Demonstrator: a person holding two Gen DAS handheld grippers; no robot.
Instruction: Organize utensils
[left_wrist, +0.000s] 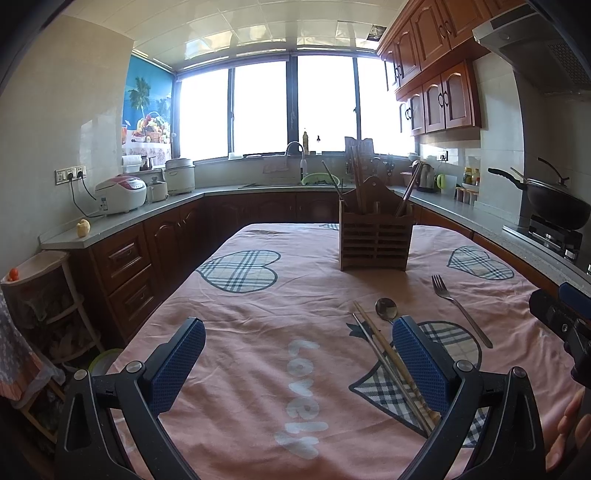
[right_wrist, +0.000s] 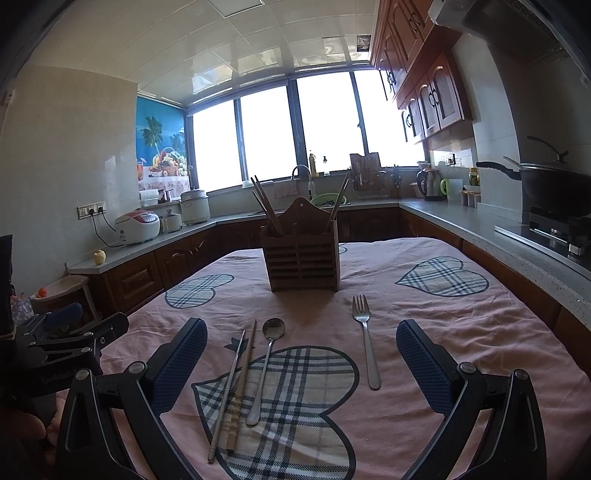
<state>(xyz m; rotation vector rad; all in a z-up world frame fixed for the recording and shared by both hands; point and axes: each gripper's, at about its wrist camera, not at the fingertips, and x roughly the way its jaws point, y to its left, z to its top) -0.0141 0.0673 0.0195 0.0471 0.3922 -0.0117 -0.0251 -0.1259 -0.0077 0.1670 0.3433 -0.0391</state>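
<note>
A wooden slatted utensil holder (right_wrist: 303, 258) stands upright on the pink tablecloth, with several chopsticks sticking up from it; it also shows in the left wrist view (left_wrist: 375, 242). In front of it lie a metal fork (right_wrist: 365, 341), a metal spoon (right_wrist: 266, 363), a wooden chopstick (right_wrist: 242, 387) and a metal chopstick (right_wrist: 226, 397). My right gripper (right_wrist: 301, 354) is open above these utensils and holds nothing. My left gripper (left_wrist: 299, 350) is open and empty, to the left of the chopsticks (left_wrist: 388, 363), spoon (left_wrist: 386, 308) and fork (left_wrist: 460, 308).
The table (left_wrist: 258, 332) has a pink cloth with plaid hearts. Kitchen counters run around it, with rice cookers (left_wrist: 122, 194) at the left, a sink (left_wrist: 295, 177) under the window and a wok (left_wrist: 554, 203) on the stove at the right.
</note>
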